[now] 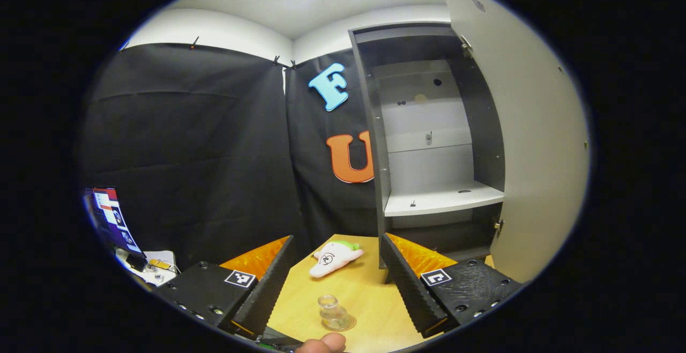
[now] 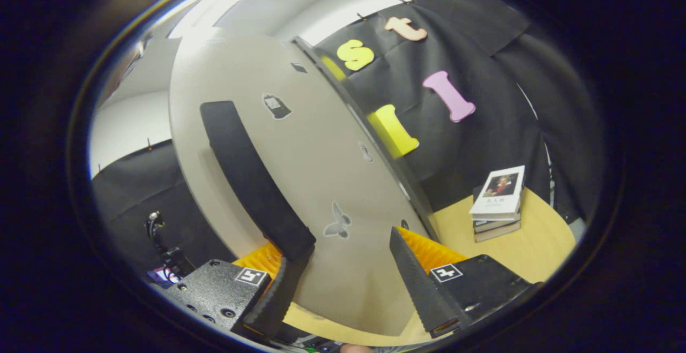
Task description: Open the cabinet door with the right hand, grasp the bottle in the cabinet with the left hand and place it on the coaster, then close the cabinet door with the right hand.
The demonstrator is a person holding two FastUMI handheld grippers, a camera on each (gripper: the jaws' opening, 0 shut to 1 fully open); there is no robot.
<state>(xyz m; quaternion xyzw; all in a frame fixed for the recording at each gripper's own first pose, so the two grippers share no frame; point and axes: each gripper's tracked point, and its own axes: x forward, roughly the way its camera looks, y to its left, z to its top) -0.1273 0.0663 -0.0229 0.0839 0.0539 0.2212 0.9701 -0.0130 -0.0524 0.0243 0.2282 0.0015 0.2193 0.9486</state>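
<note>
A small clear glass bottle [image 1: 333, 313] stands upright on the wooden table, seemingly on a thin round coaster [image 1: 347, 324] that is hard to tell from the wood. My left gripper [image 1: 336, 238] is open, with the bottle low between its fingers and touching neither. The cabinet [image 1: 375, 144] stands open, its pale door [image 1: 536, 155] swung out to the right and its white shelf [image 1: 442, 200] bare. My right gripper [image 2: 343, 246] is open close against the door's front [image 2: 321, 160]. The long black handle [image 2: 252, 181] ends just above its left finger [image 2: 278, 294].
A white plush toy [image 1: 335, 256] lies on the table in front of the cabinet. A fingertip [image 1: 324, 345] shows at the bottom edge. A monitor [image 1: 110, 219] stands at the far left. A stack of books [image 2: 498, 203] rests on the table beyond the door.
</note>
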